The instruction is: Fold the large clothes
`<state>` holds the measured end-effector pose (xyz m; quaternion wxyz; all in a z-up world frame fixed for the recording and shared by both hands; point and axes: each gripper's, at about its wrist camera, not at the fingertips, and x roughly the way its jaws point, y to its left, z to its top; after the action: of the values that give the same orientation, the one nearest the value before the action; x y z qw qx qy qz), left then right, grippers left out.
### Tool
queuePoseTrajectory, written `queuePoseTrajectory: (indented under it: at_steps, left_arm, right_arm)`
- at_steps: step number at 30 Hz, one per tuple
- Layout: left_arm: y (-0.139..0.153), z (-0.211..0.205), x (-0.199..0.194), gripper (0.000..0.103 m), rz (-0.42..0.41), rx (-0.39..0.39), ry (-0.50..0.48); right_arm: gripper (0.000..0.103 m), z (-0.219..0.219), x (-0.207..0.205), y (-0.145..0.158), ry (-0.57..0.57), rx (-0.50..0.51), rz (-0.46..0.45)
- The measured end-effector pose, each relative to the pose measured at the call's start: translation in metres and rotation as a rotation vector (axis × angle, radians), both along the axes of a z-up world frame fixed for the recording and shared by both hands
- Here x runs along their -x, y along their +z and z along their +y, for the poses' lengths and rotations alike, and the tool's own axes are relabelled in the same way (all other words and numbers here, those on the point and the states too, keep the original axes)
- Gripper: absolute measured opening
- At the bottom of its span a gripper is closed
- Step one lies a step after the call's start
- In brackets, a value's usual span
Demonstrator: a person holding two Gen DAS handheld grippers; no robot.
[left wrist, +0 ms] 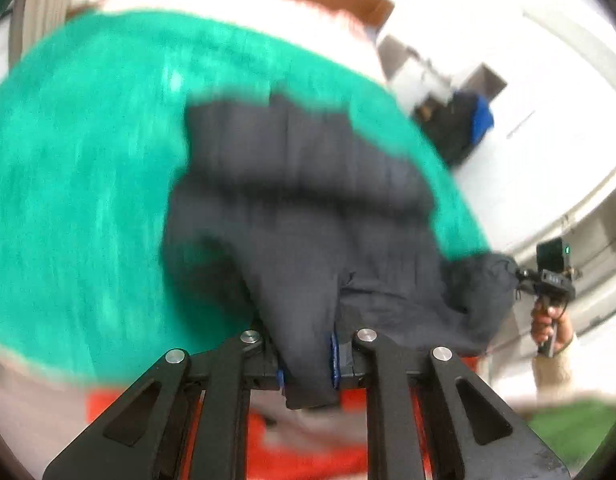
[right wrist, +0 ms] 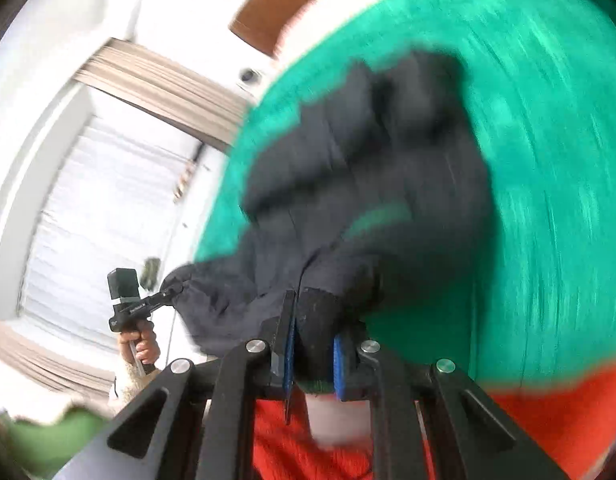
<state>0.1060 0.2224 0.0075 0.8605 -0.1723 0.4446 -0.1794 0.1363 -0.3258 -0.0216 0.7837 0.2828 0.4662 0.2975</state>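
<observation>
Dark garment hangs forward and down from both grippers onto the green cover. Left gripper and right gripper each clamp a corner, its top edge stretched between them.

You get bright, even daylight in both views, with white walls blown out. Motion blur smears the green cover and dark garment. Fisheye bends the edges; corners go black.
</observation>
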Motion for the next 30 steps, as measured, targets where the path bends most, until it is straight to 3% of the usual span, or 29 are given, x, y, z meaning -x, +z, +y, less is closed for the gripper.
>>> queuePoseTrajectory:
  at_steps: [4, 6, 7, 8, 10, 11, 12, 14, 16, 21, 23, 24, 26, 27, 28, 29, 30]
  left_arm:
    - [0.035, -0.004, -0.108, 0.028, -0.116, -0.03, 0.096]
    - [0.039, -0.008, -0.164, 0.033, -0.097, -0.046, 0.139]
    - [0.037, -0.005, -0.181, 0.035, -0.071, -0.04, 0.157]
    - [0.033, -0.004, -0.198, 0.039, -0.037, -0.034, 0.175]
    - [0.016, 0.0, -0.216, 0.05, 0.035, -0.033, 0.207]
    - [0.004, -0.003, -0.221, 0.068, 0.063, -0.068, 0.208]
    - [-0.004, -0.008, -0.223, 0.099, 0.078, -0.118, 0.207]
    - [-0.023, -0.019, -0.229, 0.101, 0.082, -0.28, 0.214]
    - [-0.038, -0.027, -0.233, 0.1, 0.093, -0.376, 0.177]
    - [-0.022, -0.022, -0.234, 0.101, -0.019, -0.38, 0.2]
    - [-0.034, -0.016, -0.244, 0.102, 0.013, -0.425, 0.197]
    - [-0.055, -0.012, -0.256, 0.102, 0.078, -0.457, 0.181]
    - [-0.094, -0.011, -0.266, 0.101, 0.213, -0.47, 0.14]
    - [-0.112, -0.011, -0.266, 0.09, 0.253, -0.462, 0.131]
    - [-0.12, -0.013, -0.263, 0.077, 0.25, -0.43, 0.123]
    - [-0.122, -0.015, -0.259, 0.053, 0.235, -0.394, 0.125]
    - [-0.117, -0.018, -0.255, 0.031, 0.208, -0.387, 0.141]
  right_arm:
    - [0.024, -0.002, -0.117, 0.023, -0.098, 0.027, -0.125]
    - [0.066, -0.007, -0.172, 0.016, -0.165, 0.034, -0.107]
    - [0.1, -0.012, -0.191, 0.014, -0.231, 0.07, -0.102]
    - [0.103, -0.017, -0.201, 0.015, -0.308, 0.106, -0.12]
    - [0.103, -0.021, -0.206, 0.015, -0.352, 0.081, -0.144]
    - [0.103, -0.022, -0.205, 0.014, -0.353, 0.064, -0.14]
    - [0.103, -0.023, -0.205, 0.011, -0.344, 0.073, -0.132]
    - [0.103, -0.012, -0.199, -0.002, -0.318, 0.171, -0.119]
    - [0.103, -0.003, -0.203, -0.019, -0.264, 0.271, -0.088]
    - [0.103, 0.02, -0.206, -0.051, -0.153, 0.393, -0.069]
    - [0.103, 0.026, -0.224, -0.049, -0.16, 0.434, -0.092]
    - [0.103, 0.028, -0.232, -0.047, -0.174, 0.441, -0.1]
    - [0.1, 0.035, -0.252, -0.056, -0.164, 0.43, -0.068]
    - [0.089, 0.043, -0.262, -0.068, -0.125, 0.436, -0.015]
    - [0.037, 0.053, -0.265, -0.075, -0.111, 0.511, 0.003]
    - [0.022, 0.061, -0.262, -0.072, -0.112, 0.578, -0.009]
    - [0.019, 0.068, -0.258, -0.069, -0.113, 0.628, -0.035]
